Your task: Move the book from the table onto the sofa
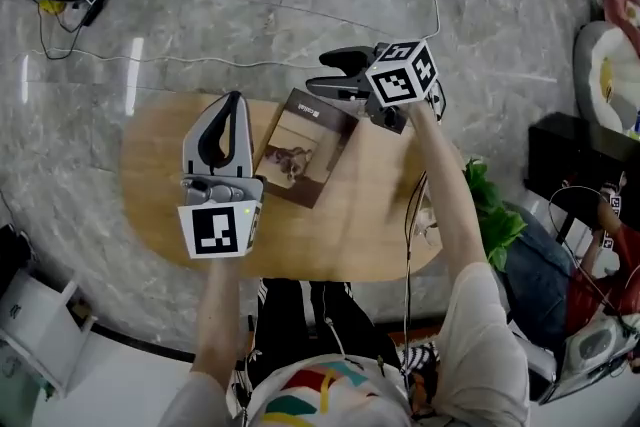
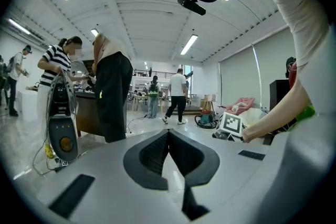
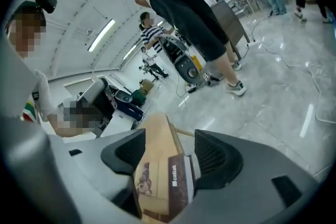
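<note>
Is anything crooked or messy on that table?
Only the book: it lies slanted on the wooden table, with one corner at the far edge. The open right claw hovers by that corner. Nothing looks spilled or broken.

body | left gripper (image 1: pixel 233 105): made in grey, black jaws | right gripper (image 1: pixel 318 73): dark jaws | left marker cube (image 1: pixel 220 230) and right marker cube (image 1: pixel 402 72): white, printed with black squares | shirt (image 1: pixel 480 315): white, short sleeves, front marked with red, yellow and green stripes | trousers (image 1: pixel 300 315): black | cable (image 1: pixel 408 225): thin, black, seen by the right arm
</note>
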A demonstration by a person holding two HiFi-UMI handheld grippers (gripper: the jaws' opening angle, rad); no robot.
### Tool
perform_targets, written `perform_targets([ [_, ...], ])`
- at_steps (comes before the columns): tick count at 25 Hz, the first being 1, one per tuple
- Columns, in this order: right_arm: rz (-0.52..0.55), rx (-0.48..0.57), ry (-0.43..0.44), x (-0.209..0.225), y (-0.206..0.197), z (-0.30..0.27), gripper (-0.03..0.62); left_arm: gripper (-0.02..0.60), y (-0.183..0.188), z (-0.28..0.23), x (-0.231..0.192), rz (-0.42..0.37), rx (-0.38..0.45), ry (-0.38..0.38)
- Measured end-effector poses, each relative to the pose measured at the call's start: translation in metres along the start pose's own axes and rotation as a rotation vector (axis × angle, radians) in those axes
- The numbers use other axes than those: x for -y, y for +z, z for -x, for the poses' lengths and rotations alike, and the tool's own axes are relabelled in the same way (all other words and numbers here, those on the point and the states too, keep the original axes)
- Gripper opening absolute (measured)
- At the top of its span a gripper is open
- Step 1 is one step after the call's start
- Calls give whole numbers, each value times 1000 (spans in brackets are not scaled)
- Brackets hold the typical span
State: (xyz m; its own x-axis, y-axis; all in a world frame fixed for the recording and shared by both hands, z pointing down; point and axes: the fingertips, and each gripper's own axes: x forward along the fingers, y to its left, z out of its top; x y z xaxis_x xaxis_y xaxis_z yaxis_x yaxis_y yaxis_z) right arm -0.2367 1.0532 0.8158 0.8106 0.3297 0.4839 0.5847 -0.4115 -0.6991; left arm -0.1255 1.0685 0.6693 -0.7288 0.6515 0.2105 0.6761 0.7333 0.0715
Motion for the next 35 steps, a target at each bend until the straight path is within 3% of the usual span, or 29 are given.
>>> perform_targets([
  [8,-204,-201,228,49,-73,-54,298,6,-86,-27,1,30,-63,-17],
  [13,-283,-280,312,54,-104,-74,298,6,-110,-35,1,49,-85,-26],
  [19,-352,-367,514,28,-123,-80,297,6,-120,-37,-3,66,-85,-23],
  [20,-350,-376,524,27,-126,-81,292,6,-122,-36,-4,64,-88,-21],
  [21,-347,-378,525,27,-127,-81,234,6,-123,-36,-5,67,-91,-18],
  [30,-354,-353,506,28,-128,-81,224,6,-113,-31,-11,46,-98,-11],
  [32,-368,-316,498,30,-125,-79,224,6,-109,-28,-13,47,-91,-8],
  [35,-407,-172,459,47,-103,-70,185,6,-104,-26,-12,40,-83,-16],
])
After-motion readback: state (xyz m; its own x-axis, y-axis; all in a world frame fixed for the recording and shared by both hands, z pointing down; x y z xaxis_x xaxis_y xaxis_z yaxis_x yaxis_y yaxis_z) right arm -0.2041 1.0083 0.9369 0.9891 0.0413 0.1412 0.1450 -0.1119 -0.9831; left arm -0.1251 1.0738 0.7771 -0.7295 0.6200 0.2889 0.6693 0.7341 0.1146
